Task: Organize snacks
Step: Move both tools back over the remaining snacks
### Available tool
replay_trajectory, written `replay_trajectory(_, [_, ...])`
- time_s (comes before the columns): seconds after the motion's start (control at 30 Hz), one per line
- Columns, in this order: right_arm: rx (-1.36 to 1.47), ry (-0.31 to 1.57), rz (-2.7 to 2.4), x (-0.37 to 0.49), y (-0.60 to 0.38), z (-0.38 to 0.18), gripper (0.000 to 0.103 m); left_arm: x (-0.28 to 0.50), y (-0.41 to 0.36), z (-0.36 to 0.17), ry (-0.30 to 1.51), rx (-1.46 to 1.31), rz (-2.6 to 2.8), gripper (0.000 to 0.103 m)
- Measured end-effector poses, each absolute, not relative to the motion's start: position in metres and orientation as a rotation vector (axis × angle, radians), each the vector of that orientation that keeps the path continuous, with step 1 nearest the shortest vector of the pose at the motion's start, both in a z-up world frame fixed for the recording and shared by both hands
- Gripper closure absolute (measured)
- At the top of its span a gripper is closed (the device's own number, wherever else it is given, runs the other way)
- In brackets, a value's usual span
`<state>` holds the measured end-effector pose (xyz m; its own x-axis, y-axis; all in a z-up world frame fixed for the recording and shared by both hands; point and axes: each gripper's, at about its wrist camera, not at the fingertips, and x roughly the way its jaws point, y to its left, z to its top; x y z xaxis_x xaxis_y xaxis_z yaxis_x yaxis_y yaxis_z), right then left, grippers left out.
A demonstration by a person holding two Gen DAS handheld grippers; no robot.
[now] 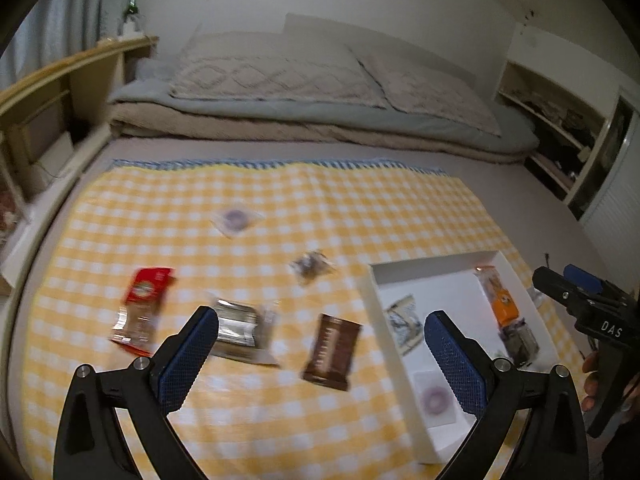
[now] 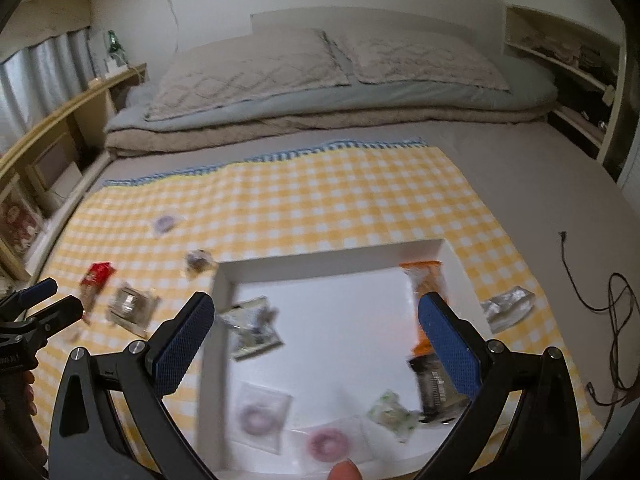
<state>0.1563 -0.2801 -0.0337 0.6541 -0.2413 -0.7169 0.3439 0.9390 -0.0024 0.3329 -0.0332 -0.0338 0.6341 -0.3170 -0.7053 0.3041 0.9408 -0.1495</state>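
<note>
The left gripper [image 1: 320, 334] hovers over the yellow-and-white checked cloth [image 1: 256, 196] spread on the bed, jaws wide apart and empty; beneath it lie a brown rectangular snack packet [image 1: 331, 351], a silver foil packet [image 1: 236, 326] and a red foil packet [image 1: 142, 304]; the right gripper [image 2: 314, 318], jaws also apart and empty, hangs above the shallow white tray [image 2: 320, 258], which holds an orange wrapped snack [image 2: 426, 280] and several blurred packets.
</note>
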Motion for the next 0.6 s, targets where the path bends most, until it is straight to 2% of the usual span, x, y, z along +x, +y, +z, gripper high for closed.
replay_trajectory(0.23, [0.127,0.791,-0.270,0.175,-0.238,-0.035,0.000,0.310,0.019,-0.015,0.764,-0.038,-0.278,0.000])
replay_trajectory(0.6, [0.107,0.797,-0.186,0.216,-0.178,-0.057,0.000,0.309,0.082,-0.029,0.804,-0.054,-0.116,0.000])
